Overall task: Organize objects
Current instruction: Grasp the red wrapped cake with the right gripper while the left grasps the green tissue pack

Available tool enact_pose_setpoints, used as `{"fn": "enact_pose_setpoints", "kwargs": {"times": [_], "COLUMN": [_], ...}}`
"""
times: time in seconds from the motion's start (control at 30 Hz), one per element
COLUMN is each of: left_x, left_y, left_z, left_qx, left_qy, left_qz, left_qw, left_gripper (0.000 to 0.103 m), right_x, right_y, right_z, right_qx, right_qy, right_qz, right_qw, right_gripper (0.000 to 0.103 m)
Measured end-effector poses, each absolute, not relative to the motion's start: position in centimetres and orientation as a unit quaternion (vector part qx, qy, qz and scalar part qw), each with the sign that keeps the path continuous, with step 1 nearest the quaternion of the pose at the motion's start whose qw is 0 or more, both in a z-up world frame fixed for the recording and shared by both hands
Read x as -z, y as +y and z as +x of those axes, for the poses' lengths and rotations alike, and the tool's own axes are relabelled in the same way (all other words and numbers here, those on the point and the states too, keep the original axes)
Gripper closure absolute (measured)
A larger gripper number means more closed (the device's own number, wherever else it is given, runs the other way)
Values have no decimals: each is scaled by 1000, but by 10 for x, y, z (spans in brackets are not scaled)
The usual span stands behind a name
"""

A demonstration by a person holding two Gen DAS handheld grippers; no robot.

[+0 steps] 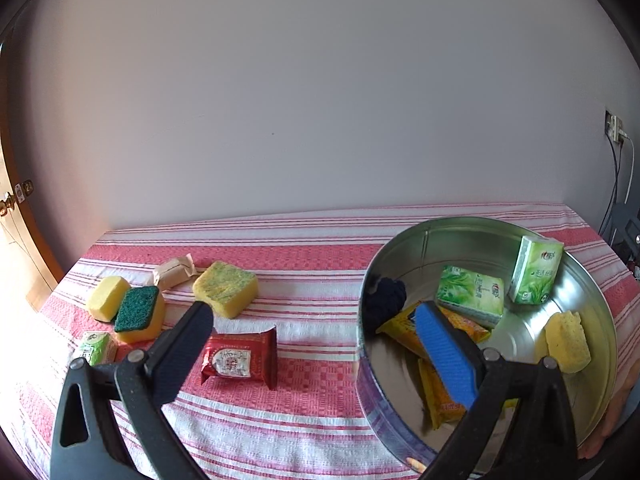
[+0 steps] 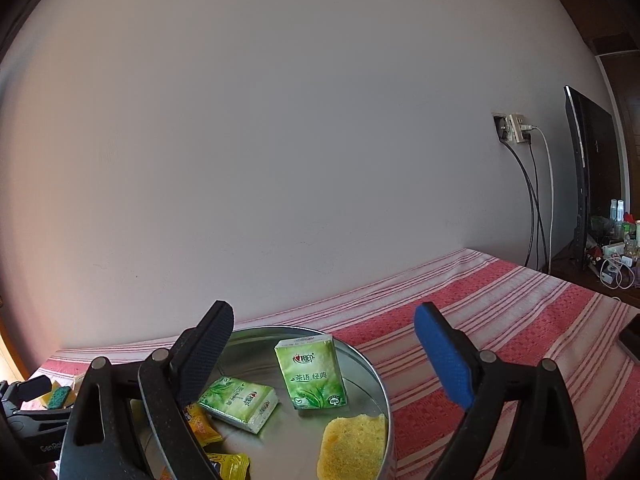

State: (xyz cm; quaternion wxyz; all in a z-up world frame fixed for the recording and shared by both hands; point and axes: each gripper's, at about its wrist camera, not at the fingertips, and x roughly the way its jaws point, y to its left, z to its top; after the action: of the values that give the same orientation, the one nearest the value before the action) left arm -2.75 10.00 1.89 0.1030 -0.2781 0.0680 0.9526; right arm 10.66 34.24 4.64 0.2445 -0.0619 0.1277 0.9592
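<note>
Left wrist view shows the left gripper (image 1: 316,328) spread wide and holding nothing, its fingers straddling the gap between the red packet (image 1: 240,360) on the cloth and the round metal tin (image 1: 372,392), which suggests it is lining up for the next pickup. The tin already holds two green tissue packs (image 1: 470,294), yellow snack packets (image 1: 404,328), a dark bundle (image 1: 386,294) and a yellow sponge (image 1: 568,342), so the sorting looks well along. Still loose to the left lie a yellow sponge (image 1: 226,288), a green-topped sponge (image 1: 138,312), a plain yellow one (image 1: 106,298), a tan packet (image 1: 174,272) and a small green pack (image 1: 96,348). The right gripper (image 2: 324,354) hangs above the tin's far side, also released and empty, probably keeping clear. The surface is a red-and-white striped cloth (image 1: 304,412) against a bare pale wall (image 2: 280,140), with a socket and cables (image 2: 516,128) and a dark screen (image 2: 588,168) at the right.
</note>
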Motion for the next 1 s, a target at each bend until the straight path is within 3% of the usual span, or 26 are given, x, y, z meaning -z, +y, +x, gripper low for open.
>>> {"fn": "enact_pose_setpoints", "kwargs": {"times": [0.43, 1.0], "left_x": [-1, 14], "left_y": [26, -59], "left_z": [-47, -79], "left_qx": [-954, -951], "left_qy": [52, 42], "left_qz": [-290, -306], "left_qw": [57, -10], "left_gripper": [1, 1], "right_x": [-45, -40], "right_y": [302, 179], "right_z": [116, 60], "right_qx": [-962, -987], "right_qy": [100, 37], "right_qz": [-35, -67], "right_qw": [252, 141], "right_gripper": [9, 9]}}
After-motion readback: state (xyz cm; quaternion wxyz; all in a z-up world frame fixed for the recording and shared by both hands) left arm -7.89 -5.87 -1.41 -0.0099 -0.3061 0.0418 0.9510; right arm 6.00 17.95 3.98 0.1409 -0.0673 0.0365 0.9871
